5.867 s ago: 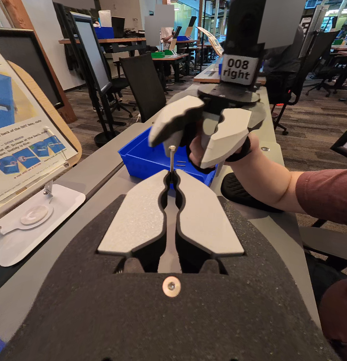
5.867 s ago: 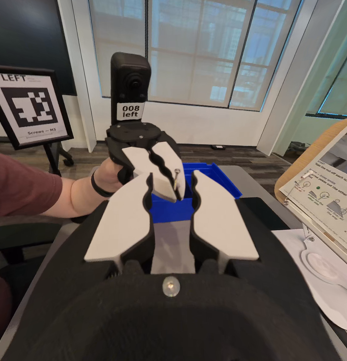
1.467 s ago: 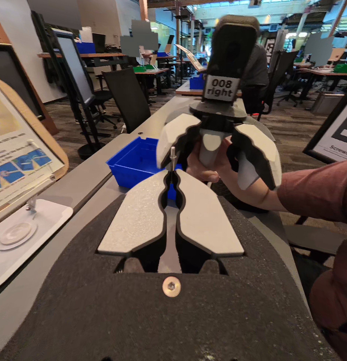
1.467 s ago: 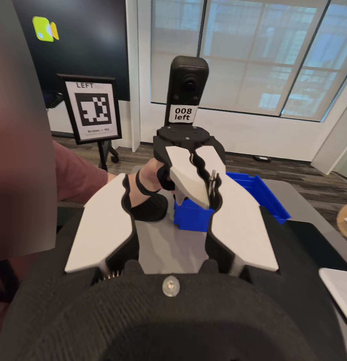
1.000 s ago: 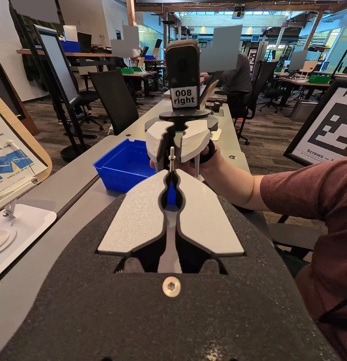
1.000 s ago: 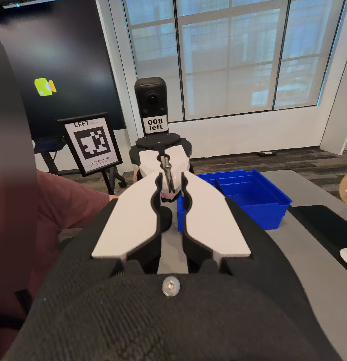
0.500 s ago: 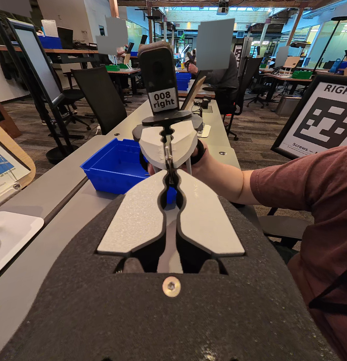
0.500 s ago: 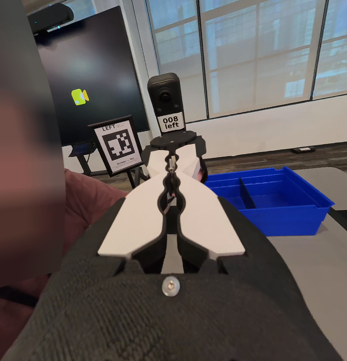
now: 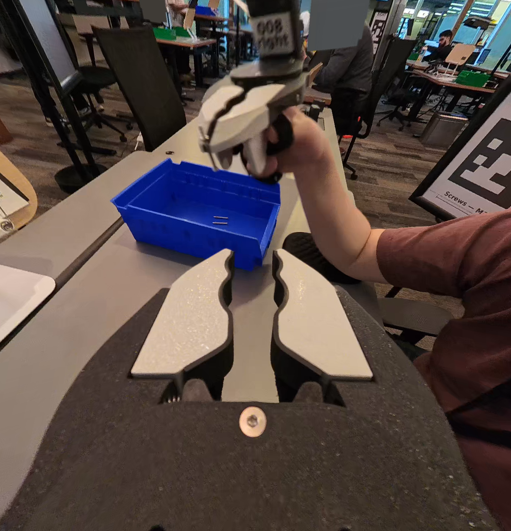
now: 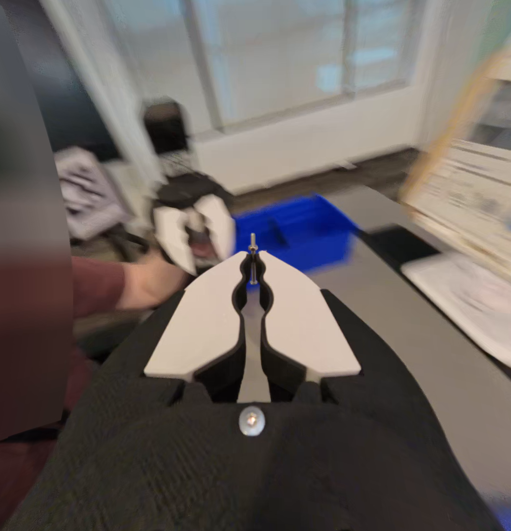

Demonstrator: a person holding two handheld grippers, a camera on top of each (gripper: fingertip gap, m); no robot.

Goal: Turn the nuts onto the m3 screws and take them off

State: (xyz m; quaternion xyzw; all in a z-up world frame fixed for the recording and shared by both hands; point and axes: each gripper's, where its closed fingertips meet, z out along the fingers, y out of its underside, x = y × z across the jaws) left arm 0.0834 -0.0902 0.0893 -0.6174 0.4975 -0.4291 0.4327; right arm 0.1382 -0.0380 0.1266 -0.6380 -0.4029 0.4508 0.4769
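My right gripper [image 10: 252, 253] is shut on a thin M3 screw [image 10: 252, 268] that stands upright between its tips, with a small nut [image 10: 252, 247] on the part above them. In the left wrist view the right gripper [image 9: 205, 140] hangs above the far edge of the blue bin [image 9: 150, 218]. My left gripper [image 9: 253, 255] is open and empty, low over the grey table in front of the bin. It shows blurred in the right wrist view [image 10: 194, 232]. Two loose screws [image 9: 219, 220] lie in the bin.
A black wrist pad [image 9: 306, 253] lies right of the bin under the person's forearm [image 9: 329, 218]. A white stand base [image 9: 12, 290] and an instruction board [image 10: 464, 184] stand on one side. A framed marker sign [image 9: 484, 161] stands at the right. The grippers' ends are close to 8 centimetres from one another.
The right gripper closed on the screw. The left gripper let it go, opened and dropped back. The right gripper carried the screw away towards the bin.
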